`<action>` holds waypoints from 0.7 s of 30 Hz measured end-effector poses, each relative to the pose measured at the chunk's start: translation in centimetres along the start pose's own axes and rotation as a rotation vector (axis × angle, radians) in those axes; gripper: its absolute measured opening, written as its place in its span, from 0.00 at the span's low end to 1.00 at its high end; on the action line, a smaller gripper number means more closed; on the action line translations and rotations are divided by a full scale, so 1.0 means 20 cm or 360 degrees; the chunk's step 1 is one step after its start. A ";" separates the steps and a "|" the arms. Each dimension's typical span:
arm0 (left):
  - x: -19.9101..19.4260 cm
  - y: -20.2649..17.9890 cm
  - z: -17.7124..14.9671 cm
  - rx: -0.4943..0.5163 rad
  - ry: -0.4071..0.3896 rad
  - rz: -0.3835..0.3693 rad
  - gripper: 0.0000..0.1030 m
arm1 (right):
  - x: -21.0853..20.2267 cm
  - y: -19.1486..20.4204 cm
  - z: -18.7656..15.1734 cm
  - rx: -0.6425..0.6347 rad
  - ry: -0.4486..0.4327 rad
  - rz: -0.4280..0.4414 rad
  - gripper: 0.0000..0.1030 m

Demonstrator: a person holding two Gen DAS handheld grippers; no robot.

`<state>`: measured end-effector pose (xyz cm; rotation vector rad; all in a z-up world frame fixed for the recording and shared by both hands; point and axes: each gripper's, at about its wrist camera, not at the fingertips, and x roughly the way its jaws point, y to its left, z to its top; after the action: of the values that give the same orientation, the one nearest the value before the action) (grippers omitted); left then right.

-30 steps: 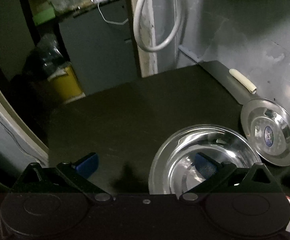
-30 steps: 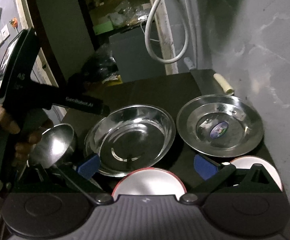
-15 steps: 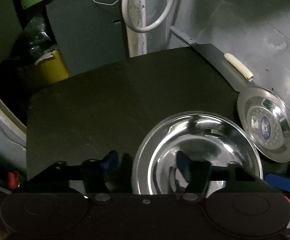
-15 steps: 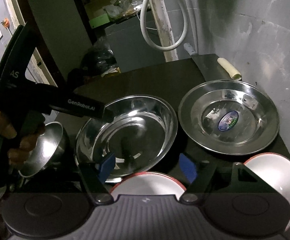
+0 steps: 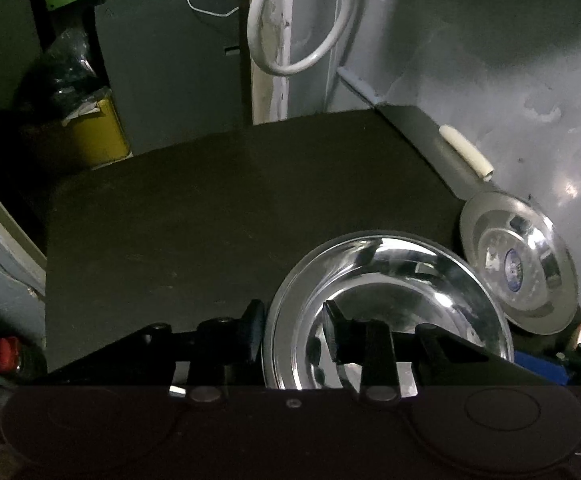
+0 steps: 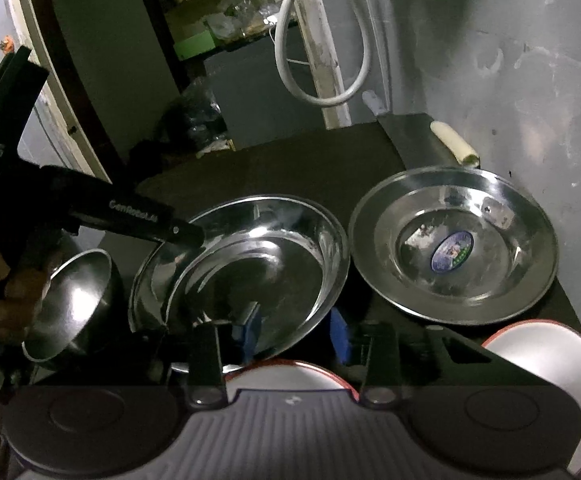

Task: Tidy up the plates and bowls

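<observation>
Steel plate [image 6: 250, 264], rim between closing pads of left hand-held gripper [image 5: 290, 334] and right hand-held gripper [image 6: 296, 330], contact unclear

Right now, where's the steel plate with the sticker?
The stickered steel plate sits right of centre in the right wrist view, against the grey wall, with the large steel bowl to its left.

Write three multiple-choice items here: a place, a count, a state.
1. In the right wrist view, the stickered plate lies, relative to the large steel dish: A left; B right; C inside.
2. White red-rimmed plates in that view: A one; B four; C two.
3. The right claw's jaws: A straddle the dish's rim; B are pressed together, empty; C are out of view.
Key: B, it sits past the dish's right edge; C, both show at the bottom; A, one blue pad is inside the rim and one outside, and the jaws have just been closing.
</observation>
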<state>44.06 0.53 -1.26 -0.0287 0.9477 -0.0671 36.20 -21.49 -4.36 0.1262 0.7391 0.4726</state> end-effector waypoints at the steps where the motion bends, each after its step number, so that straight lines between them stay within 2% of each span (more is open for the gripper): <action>1: -0.02 0.00 0.00 -0.0005 -0.0012 -0.0004 0.33 | -0.01 0.00 0.00 -0.0001 -0.0008 -0.0005 0.39; 12: -0.27 0.04 -0.07 -0.0087 -0.0171 -0.0069 0.33 | -0.17 0.05 0.02 -0.0009 -0.0111 -0.0023 0.27; 18: -0.43 0.08 -0.17 -0.0133 -0.0263 -0.0130 0.21 | -0.31 0.11 0.00 0.0011 -0.0157 -0.0045 0.24; 21: -0.50 0.11 -0.23 -0.0155 -0.0270 -0.0159 0.17 | -0.38 0.13 -0.01 0.0022 -0.0164 -0.0057 0.24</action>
<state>34.55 3.37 3.98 -0.1693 0.7788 -0.1091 30.17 -22.59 0.84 0.1492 0.6425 0.4240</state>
